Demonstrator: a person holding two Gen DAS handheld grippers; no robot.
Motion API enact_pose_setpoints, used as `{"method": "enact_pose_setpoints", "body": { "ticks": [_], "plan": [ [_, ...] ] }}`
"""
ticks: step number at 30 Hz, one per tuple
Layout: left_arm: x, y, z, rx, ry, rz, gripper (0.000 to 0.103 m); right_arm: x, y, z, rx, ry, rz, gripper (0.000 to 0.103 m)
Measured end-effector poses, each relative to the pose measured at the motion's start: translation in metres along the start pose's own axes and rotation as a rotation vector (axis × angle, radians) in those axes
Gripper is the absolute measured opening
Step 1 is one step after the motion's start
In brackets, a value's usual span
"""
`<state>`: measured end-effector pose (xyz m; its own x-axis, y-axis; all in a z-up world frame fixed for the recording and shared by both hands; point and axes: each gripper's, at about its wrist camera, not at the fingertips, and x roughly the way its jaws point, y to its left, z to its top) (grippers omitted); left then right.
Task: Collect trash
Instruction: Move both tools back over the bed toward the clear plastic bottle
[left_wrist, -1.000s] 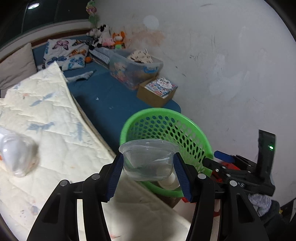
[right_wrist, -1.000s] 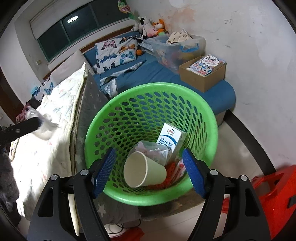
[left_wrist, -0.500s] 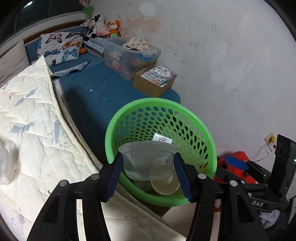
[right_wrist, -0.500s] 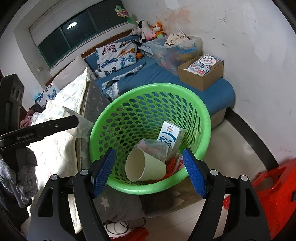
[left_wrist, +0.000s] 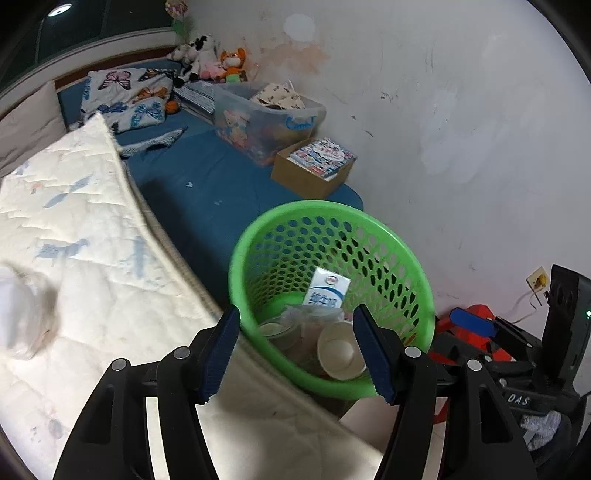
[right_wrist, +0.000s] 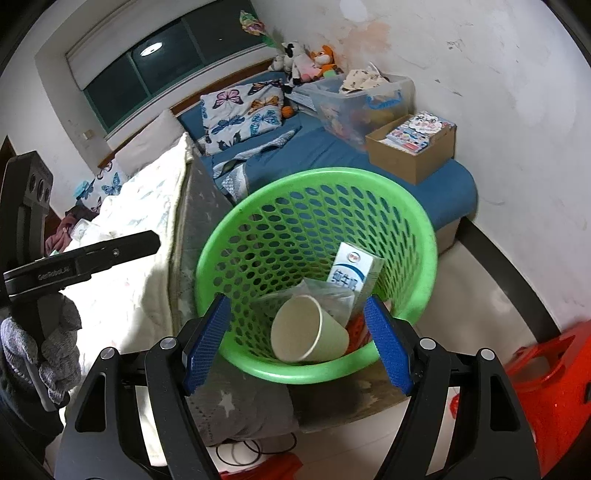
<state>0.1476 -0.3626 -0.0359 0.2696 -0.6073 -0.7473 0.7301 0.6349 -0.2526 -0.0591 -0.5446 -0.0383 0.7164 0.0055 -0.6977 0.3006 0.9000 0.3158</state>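
My left gripper (left_wrist: 297, 349): spread, empty; my right gripper (right_wrist: 297, 345): spread, empty
Trash: paper cup (right_wrist: 306, 330), milk carton (left_wrist: 327, 291) inside green basket (left_wrist: 406, 254)
Next: crumpled plastic (left_wrist: 22, 314) on quilt (left_wrist: 92, 236); pinch gently, carry over rim

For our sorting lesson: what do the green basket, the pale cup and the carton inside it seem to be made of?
Green basket: moulded plastic, glossy, with rows of punched holes.
Pale cup: probably paper, matte cream with a rolled rim.
Carton: likely coated paperboard, with printed faces and sharp folded edges.
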Motion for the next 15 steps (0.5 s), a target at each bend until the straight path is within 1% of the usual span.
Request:
{"method": "enact_pose_setpoints", "body": {
  "ticks": [5, 9, 12, 15],
  "plan": [
    [-0.031, 0.017, -0.015, -0.023, -0.036, 0.017, 0.062, -0.002, 0.017, 0.004, -0.033, -0.006, 0.026, 0.075],
    [-0.055, 0.034, -0.029, -0.048, -0.057, 0.043, 0.062, -0.001, 0.039, 0.009, -0.077, -0.01, 0.052, 0.075],
    [-0.073, 0.052, -0.037, -0.088, -0.077, 0.053, 0.062, 0.001, 0.053, 0.013, -0.107, -0.008, 0.072, 0.075],
    [-0.09, 0.071, -0.044, -0.123, -0.098, 0.085, 0.062, 0.007, 0.073, 0.015, -0.141, 0.002, 0.096, 0.075]
  ]
}}
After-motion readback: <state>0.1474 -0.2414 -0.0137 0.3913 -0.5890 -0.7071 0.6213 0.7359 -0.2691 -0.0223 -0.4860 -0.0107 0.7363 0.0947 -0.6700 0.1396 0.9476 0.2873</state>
